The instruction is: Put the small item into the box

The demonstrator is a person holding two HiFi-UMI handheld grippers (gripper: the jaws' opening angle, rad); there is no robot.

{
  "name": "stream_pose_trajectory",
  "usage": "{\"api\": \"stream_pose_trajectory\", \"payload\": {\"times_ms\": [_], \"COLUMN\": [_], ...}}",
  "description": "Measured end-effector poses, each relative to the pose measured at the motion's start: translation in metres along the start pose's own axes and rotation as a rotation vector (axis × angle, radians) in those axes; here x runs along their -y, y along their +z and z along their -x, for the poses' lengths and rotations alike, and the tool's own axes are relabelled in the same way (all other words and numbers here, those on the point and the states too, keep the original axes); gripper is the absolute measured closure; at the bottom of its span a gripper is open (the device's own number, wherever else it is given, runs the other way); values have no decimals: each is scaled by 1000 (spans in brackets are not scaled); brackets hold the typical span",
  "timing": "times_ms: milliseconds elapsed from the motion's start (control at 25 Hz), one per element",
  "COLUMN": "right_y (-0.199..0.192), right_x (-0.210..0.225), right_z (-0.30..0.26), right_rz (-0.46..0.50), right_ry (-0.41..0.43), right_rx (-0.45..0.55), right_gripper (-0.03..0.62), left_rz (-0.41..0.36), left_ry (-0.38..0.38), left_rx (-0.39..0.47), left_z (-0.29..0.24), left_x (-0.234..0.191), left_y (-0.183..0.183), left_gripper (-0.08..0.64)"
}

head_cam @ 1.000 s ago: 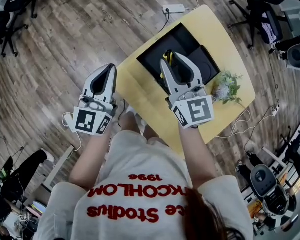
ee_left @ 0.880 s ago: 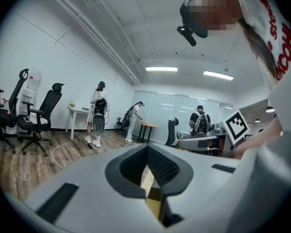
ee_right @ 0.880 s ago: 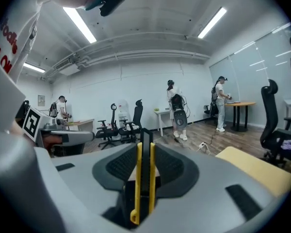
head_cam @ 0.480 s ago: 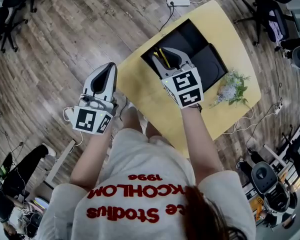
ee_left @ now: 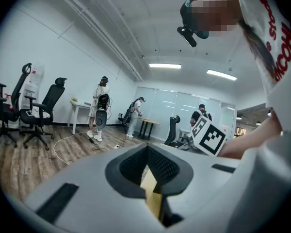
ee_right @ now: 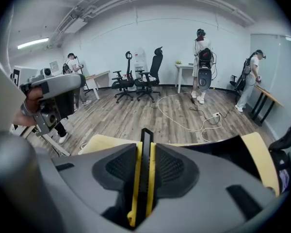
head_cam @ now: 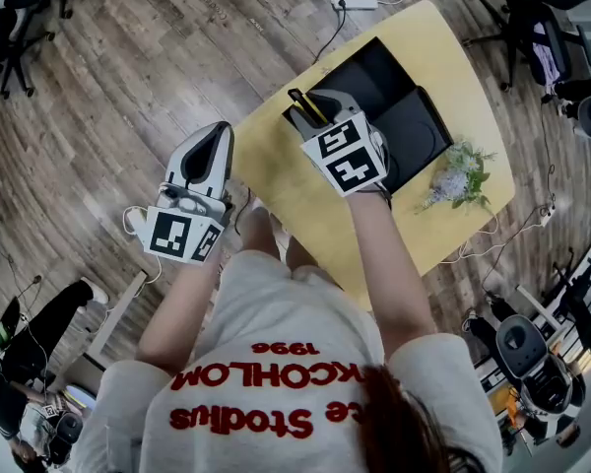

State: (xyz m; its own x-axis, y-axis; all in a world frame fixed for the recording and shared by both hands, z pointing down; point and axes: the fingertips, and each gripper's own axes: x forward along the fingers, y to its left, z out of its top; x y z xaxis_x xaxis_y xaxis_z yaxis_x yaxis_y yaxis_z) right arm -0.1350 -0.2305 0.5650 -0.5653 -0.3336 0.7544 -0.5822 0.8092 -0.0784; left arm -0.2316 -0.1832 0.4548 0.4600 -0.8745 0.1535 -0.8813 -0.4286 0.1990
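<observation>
My right gripper (head_cam: 313, 106) is shut on a slim yellow-and-black item (head_cam: 303, 104), a utility-knife shape that sticks out past the fingertips. It hovers over the near left corner of the open black box (head_cam: 399, 92) on the yellow table (head_cam: 276, 180). In the right gripper view the item (ee_right: 146, 169) stands on edge between the jaws of the right gripper (ee_right: 144, 147), with the box (ee_right: 233, 152) ahead to the right. My left gripper (head_cam: 217, 134) hangs off the table's left side over the floor, jaws together and empty; in its own view the left gripper (ee_left: 148, 154) shows only a thin slit.
A bunch of flowers (head_cam: 456, 177) lies on the table right of the box. A power strip (head_cam: 360, 1) and cables lie on the wooden floor beyond. Office chairs (head_cam: 542, 37) stand at the right and far left, and people stand farther back in the room (ee_right: 203, 64).
My right gripper has moved left and nearer with the item, from over the box's middle to its near left corner, and its marker cube has turned toward the head camera. The left gripper has stayed put.
</observation>
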Motion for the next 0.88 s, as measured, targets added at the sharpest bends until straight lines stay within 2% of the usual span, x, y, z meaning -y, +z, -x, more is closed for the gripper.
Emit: {"api": "stream_pose_trajectory", "payload": {"times_ms": [160,360,400,600,880], "right_y": [-2,14,18,42,71], "right_x": [0,9,11,21,28], "right_z": [-5,11,17,60,133], "right_rz": [-25,-60,-65,-89,-127], "right_ry": [2,-26,-36,-107,-199], "right_rx": [21,131,157,340,580], "right_gripper": [437,426,436,563,583], "left_rz": [2,-5,-9,-31,-75], "left_ry": [0,-4,-6,-19,-24], "left_rx": [0,14,17,39,93], "left_z": [0,-4,-6,-14,-16], "left_x": [-2,-1,0,6,13], "left_y": [0,6,9,26,61], "left_gripper": [554,554,554,554,554]}}
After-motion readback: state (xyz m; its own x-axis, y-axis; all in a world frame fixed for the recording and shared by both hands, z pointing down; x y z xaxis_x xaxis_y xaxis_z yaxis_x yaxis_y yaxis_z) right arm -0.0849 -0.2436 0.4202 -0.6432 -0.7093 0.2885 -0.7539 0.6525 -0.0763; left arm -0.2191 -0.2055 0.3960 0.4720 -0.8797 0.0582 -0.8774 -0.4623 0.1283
